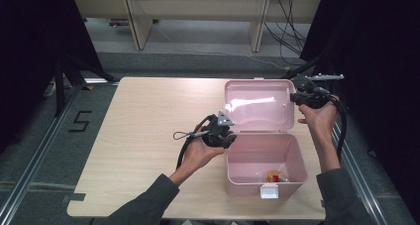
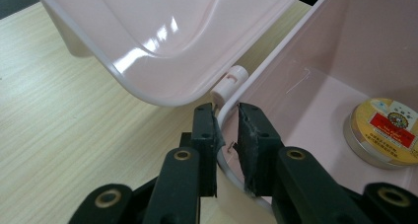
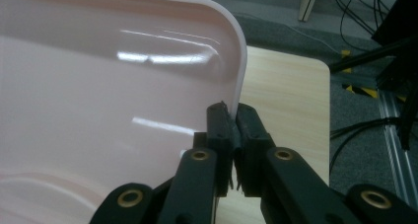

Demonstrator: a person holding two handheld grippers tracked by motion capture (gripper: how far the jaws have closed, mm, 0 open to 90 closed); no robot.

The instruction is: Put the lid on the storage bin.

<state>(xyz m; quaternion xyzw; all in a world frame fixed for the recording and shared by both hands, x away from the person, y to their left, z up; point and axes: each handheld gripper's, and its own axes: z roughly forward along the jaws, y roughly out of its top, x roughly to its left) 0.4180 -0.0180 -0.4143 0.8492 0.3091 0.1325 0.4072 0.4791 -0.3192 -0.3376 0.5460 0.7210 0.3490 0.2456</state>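
A pink plastic box [image 1: 247,158] stands on the right half of the wooden table [image 1: 148,136], its lid [image 1: 257,106] raised upright on the rear hinge. A round tin [image 1: 274,176] with a yellow and red label lies on the box floor near the front. My left gripper [image 1: 229,140] is shut on the box's left rim at the rear corner; in the left gripper view the pads [image 2: 226,118] clamp the thin wall just below the white hinge [image 2: 229,81], with the tin [image 2: 384,132] inside. My right gripper [image 1: 297,97] is shut on the lid's right edge [image 3: 232,113].
A white latch [image 1: 269,191] hangs at the box's front wall, close to the table's front edge. The table's right edge [image 3: 315,115] runs just past the lid. Cables [image 1: 341,131] trail down the right side. Bare wood spreads across the left half of the table.
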